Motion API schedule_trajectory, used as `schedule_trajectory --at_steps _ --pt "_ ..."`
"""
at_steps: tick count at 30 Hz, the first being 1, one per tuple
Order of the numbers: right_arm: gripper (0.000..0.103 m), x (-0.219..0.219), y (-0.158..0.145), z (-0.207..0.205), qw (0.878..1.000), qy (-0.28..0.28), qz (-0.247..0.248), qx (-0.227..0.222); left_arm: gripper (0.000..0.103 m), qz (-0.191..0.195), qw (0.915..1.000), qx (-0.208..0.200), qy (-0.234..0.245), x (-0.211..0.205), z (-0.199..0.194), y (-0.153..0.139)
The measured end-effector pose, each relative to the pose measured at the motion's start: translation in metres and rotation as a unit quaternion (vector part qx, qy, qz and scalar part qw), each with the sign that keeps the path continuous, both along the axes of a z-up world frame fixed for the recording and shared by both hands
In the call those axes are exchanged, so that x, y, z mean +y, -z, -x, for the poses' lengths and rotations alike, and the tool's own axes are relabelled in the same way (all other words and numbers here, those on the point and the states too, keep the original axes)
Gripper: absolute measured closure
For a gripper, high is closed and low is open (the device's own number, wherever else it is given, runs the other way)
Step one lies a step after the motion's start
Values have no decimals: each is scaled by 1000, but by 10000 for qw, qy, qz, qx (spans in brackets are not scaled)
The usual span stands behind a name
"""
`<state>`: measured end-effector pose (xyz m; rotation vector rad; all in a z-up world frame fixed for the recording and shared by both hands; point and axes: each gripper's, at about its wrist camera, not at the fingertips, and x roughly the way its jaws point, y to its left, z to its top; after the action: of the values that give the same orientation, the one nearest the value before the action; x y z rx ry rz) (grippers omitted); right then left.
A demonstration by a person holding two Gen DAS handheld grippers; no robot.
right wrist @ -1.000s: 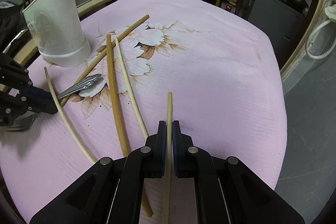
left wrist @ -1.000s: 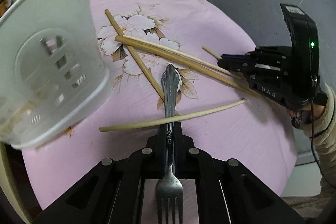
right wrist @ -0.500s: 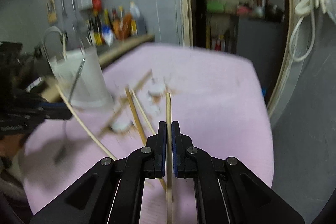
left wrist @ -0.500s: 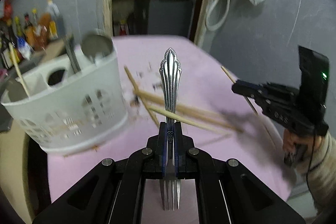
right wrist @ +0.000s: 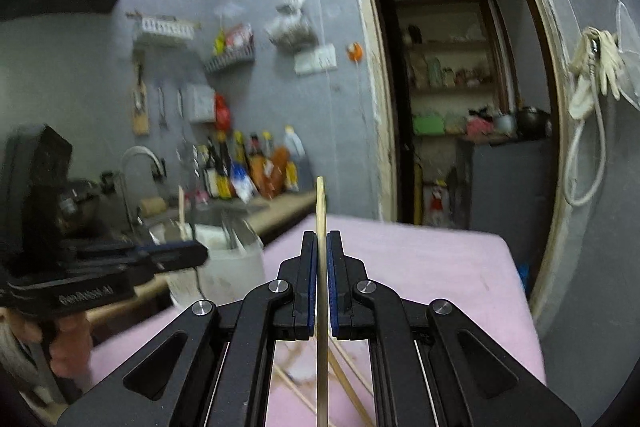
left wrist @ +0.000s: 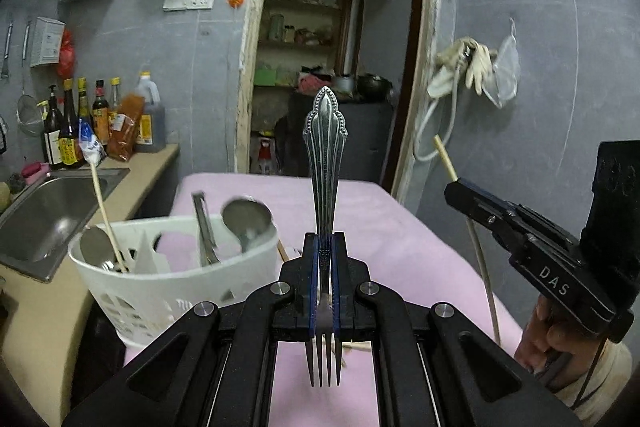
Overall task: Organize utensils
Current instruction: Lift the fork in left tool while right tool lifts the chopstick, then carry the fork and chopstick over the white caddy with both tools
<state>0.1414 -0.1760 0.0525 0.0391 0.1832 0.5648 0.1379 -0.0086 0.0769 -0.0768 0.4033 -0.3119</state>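
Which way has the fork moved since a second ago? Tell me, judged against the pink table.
Yes. The fork, clamped in the left gripper, has gone up off the pink table and now stands handle-up.

The black two-finger left gripper (left wrist: pixel 324 247) pointed forward and slightly downward, its blue-padded fingers (left wrist: pixel 313 279) clamped together on a thin piece running lengthwise between them. The black right gripper (right wrist: pixel 320 247) was close to level, its fingers (right wrist: pixel 334 283) likewise pressed on a slim stick held along their line. In the left wrist view, the person's right hand (left wrist: pixel 560 339) wrapped the right gripper's handle, a pale sleeve at the wrist. The left hand (right wrist: pixel 64 343) gripped its handle from below.
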Motion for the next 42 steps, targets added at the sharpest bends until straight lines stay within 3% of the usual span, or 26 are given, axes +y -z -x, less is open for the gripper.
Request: schedule_trajectory --at_steps 13,21,33,42 --pt "100 57 -56 -19 9874 -482 -1105 -1022 100 315 9955 -558 -694 65 0 -67" --pt "100 105 -63 -32 9771 -373 -1487 -1476 100 509 9817 -961 -1562 123 -4 -82" --pt "100 122 -37 -59 9712 -174 -1804 -1546 100 1172 9643 -911 -2192 171 -31 -45" --pt "100 129 -17 -71 9752 -119 -1695 -1416 99 1149 9594 -803 -2448 169 -40 -13"
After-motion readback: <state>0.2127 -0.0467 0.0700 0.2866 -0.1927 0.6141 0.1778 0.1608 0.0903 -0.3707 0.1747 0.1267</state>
